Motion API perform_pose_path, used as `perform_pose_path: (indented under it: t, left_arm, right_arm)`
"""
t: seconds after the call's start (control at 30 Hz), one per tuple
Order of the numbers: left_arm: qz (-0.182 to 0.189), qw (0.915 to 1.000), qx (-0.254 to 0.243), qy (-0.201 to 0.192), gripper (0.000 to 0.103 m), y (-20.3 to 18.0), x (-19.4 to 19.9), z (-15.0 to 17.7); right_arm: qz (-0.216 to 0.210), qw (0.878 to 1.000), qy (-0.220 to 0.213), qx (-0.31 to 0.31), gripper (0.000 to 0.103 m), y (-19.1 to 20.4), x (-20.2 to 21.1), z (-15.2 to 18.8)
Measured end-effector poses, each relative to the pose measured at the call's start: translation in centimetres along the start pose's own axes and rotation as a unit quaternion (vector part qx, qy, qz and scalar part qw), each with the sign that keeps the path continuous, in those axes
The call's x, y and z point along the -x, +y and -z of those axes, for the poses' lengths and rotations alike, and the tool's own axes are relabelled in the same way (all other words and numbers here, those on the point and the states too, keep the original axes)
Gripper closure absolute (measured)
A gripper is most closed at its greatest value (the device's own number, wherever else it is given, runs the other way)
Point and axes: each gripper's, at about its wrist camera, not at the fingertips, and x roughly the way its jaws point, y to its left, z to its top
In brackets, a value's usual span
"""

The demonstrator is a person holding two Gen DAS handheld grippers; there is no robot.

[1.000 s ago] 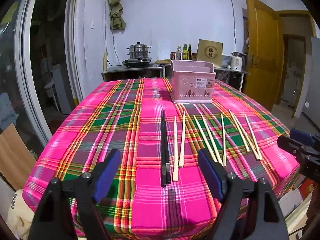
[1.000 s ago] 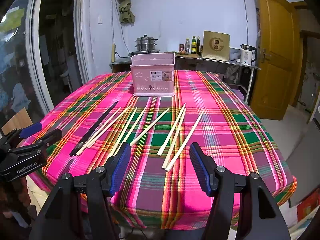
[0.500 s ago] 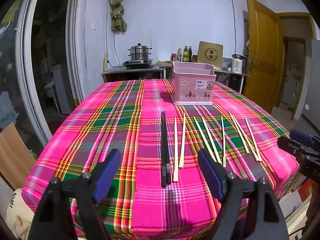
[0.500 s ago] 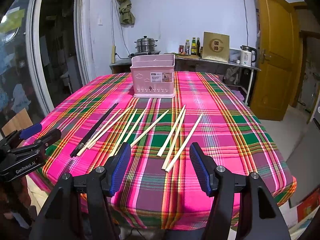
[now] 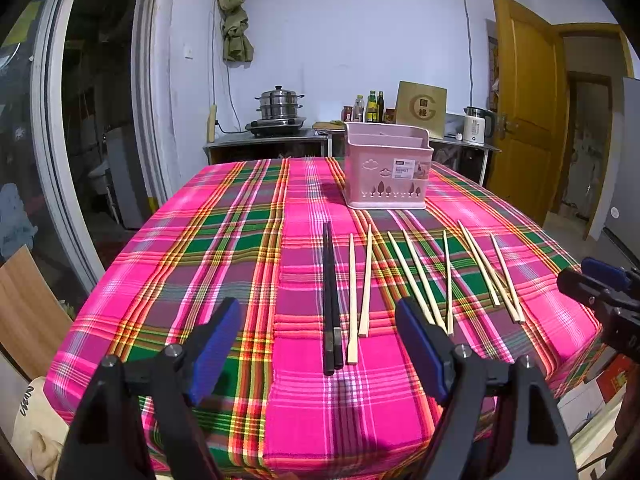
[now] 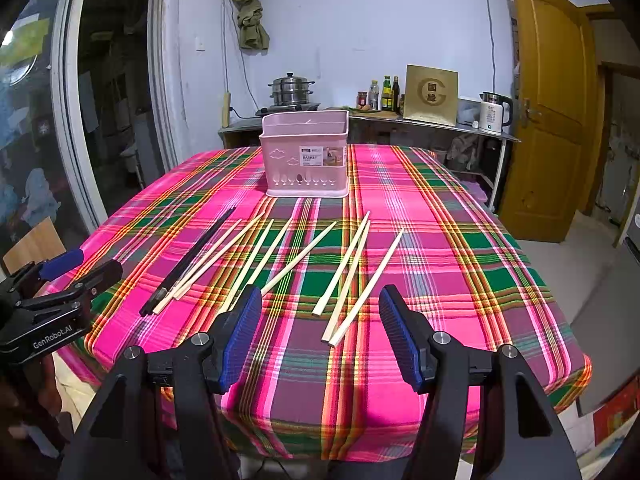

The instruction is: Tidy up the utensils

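Observation:
A pink utensil basket (image 5: 387,170) (image 6: 306,158) stands upright at the far middle of the plaid tablecloth. In front of it lie a pair of black chopsticks (image 5: 331,296) (image 6: 188,262) and several pale wooden chopsticks (image 5: 418,276) (image 6: 344,272), spread side by side. My left gripper (image 5: 320,344) hovers open near the table's front edge, just behind the black pair's near ends. My right gripper (image 6: 320,336) hovers open behind the near ends of the wooden chopsticks on the right. Neither holds anything.
The pink plaid table (image 5: 208,248) (image 6: 460,240) drops off at its near and side edges. Behind it a counter carries a steel pot (image 5: 280,106), bottles (image 6: 386,94) and a kettle (image 6: 494,112). A yellow door (image 6: 552,112) is at right.
Both grippers have crept slightly toward the table; nothing was grasped and the chopsticks have not moved.

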Motion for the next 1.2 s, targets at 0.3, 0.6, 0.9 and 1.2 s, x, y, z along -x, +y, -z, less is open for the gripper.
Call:
perform_pose_path:
  t: [0.3, 0.6, 0.9, 1.2]
  left_arm:
    - [0.001, 1.0000, 0.001, 0.003, 0.022, 0.10, -0.14, 0.14]
    - [0.001, 1.0000, 0.001, 0.002, 0.022, 0.10, -0.13, 0.16]
    - [0.001, 1.0000, 0.000, 0.004, 0.022, 0.00, -0.22, 0.18]
    - [0.014, 0.9998, -0.007, 0.011, 0.022, -0.04, -0.92, 0.15]
  right_arm:
    - [0.000, 1.000, 0.000, 0.001, 0.041, -0.05, 0.00, -0.01]
    - [0.000, 1.000, -0.001, 0.001, 0.041, -0.02, -0.02, -0.06]
    - [0.001, 1.000, -0.001, 0.001, 0.041, -0.03, -0.13, -0.11]
    - [-0.002, 1.000, 0.003, -0.002, 0.041, -0.17, -0.59, -0.38]
